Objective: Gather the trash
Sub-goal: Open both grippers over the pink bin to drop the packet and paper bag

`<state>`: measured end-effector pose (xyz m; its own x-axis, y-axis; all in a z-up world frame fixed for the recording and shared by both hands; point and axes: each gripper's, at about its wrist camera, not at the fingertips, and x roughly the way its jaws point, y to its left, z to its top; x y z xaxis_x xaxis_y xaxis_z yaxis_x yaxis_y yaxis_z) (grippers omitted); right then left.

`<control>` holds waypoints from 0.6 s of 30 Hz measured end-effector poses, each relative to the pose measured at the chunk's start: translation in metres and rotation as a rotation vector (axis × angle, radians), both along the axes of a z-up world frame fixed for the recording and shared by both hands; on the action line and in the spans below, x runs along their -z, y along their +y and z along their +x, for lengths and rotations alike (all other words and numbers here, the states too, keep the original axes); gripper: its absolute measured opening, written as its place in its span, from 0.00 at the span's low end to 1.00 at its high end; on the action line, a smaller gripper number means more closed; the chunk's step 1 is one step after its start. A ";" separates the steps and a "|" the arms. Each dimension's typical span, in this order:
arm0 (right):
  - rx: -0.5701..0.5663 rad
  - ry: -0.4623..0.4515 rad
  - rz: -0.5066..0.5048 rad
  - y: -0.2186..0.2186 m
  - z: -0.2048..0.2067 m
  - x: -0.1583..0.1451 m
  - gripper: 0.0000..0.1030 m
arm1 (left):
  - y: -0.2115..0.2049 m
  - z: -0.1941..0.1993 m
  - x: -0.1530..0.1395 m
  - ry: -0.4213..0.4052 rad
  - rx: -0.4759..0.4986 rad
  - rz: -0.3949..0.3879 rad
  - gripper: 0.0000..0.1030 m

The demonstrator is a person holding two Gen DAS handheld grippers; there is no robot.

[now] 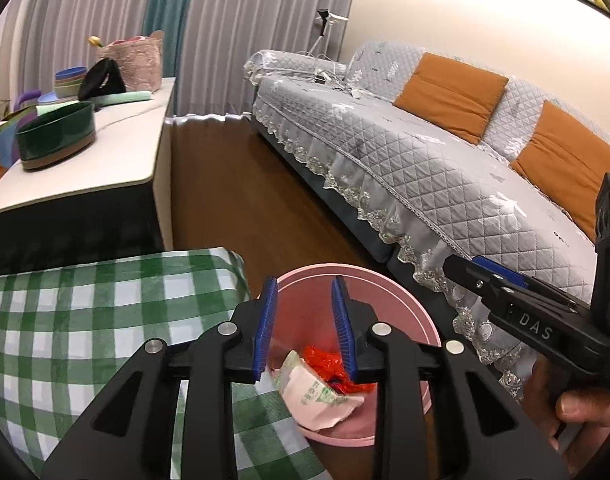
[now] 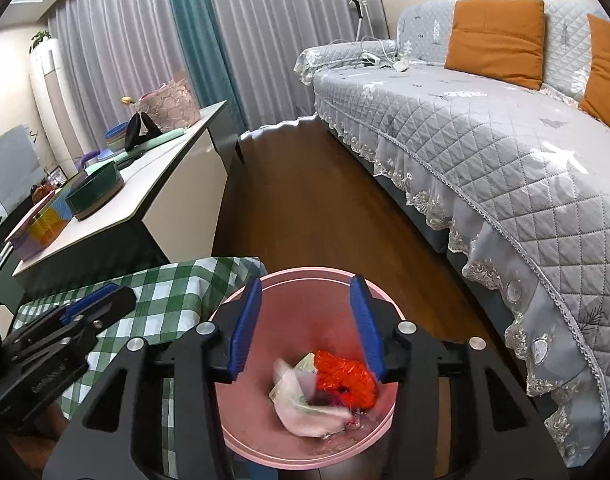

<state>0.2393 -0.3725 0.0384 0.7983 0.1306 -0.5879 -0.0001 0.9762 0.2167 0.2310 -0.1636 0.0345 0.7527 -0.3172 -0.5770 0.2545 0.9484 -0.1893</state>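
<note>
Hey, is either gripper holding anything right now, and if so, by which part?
Nothing. Left gripper and right gripper are open above the pink bin.

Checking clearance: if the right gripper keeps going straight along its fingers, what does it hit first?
Probably the trash in the pink bin: the open right gripper points down into it, at the white wrapper and red wrapper. Depth unclear.

Both tongs are matte black frames with triangular cut-outs, round silver rivets and ribbed blue pads: the left tongs (image 1: 304, 330) and the right tongs (image 2: 307, 326). Seen from the left wrist, the right tongs carry pale raised letters "DAS" on the side.
</note>
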 end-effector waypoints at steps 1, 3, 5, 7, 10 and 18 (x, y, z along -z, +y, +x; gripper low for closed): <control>0.000 0.001 -0.004 0.001 0.000 0.000 0.47 | 0.003 -0.002 -0.001 -0.003 -0.006 0.000 0.27; 0.003 0.000 -0.007 0.002 -0.001 0.000 0.51 | 0.009 -0.008 -0.004 -0.007 -0.018 -0.002 0.28; 0.012 -0.005 -0.008 0.002 -0.004 -0.002 0.56 | 0.013 -0.014 -0.007 -0.011 -0.028 0.001 0.35; 0.020 -0.013 -0.008 0.001 -0.008 -0.005 0.61 | 0.017 -0.022 -0.011 -0.019 -0.036 0.006 0.39; 0.023 -0.028 -0.017 0.005 -0.018 -0.011 0.69 | 0.024 -0.037 -0.017 -0.033 -0.045 0.017 0.47; -0.015 -0.075 -0.058 0.030 -0.060 -0.032 0.92 | 0.052 -0.090 -0.033 -0.069 -0.079 0.039 0.66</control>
